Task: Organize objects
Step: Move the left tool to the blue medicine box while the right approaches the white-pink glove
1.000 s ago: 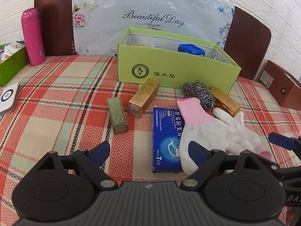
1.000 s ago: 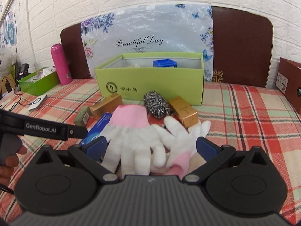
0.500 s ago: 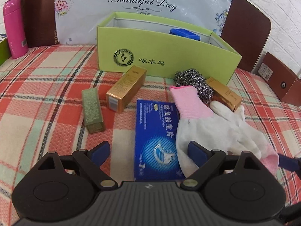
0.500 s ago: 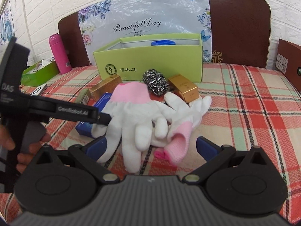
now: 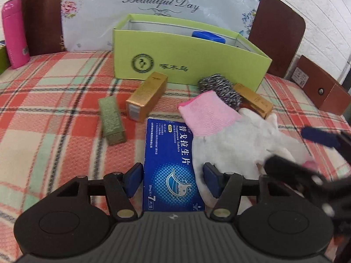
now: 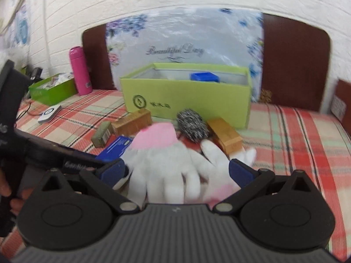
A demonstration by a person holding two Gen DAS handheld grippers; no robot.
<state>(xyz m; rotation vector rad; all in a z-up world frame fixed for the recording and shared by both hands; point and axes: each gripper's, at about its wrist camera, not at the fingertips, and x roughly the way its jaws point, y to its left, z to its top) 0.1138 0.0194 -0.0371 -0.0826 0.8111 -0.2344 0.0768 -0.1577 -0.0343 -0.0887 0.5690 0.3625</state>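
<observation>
A blue tablet box (image 5: 173,160) lies flat on the plaid cloth, between the fingers of my left gripper (image 5: 172,180). Its jaws are closing, and the pads stand right at the box's long sides without clearly pressing. White gloves with pink cuffs (image 5: 230,135) overlap the box's right edge. My right gripper (image 6: 176,173) is open, and the gloves (image 6: 175,160) lie between its fingers. Behind them are a steel scourer (image 5: 219,87), two gold boxes (image 5: 147,96) (image 5: 254,103) and a small green box (image 5: 110,120). The open lime-green carton (image 5: 186,65) holds a blue item (image 5: 208,37).
A pink bottle (image 5: 14,32) stands at the back left beside a small green tray (image 6: 52,89). A brown box (image 5: 322,89) sits at the right edge. A white device with a cable (image 6: 49,112) lies on the left. A headboard and a brick wall close the back.
My left gripper's jaws have narrowed from wide open to the blue box's sides. My right gripper has shifted forward over the gloves, and its view is now blurred.
</observation>
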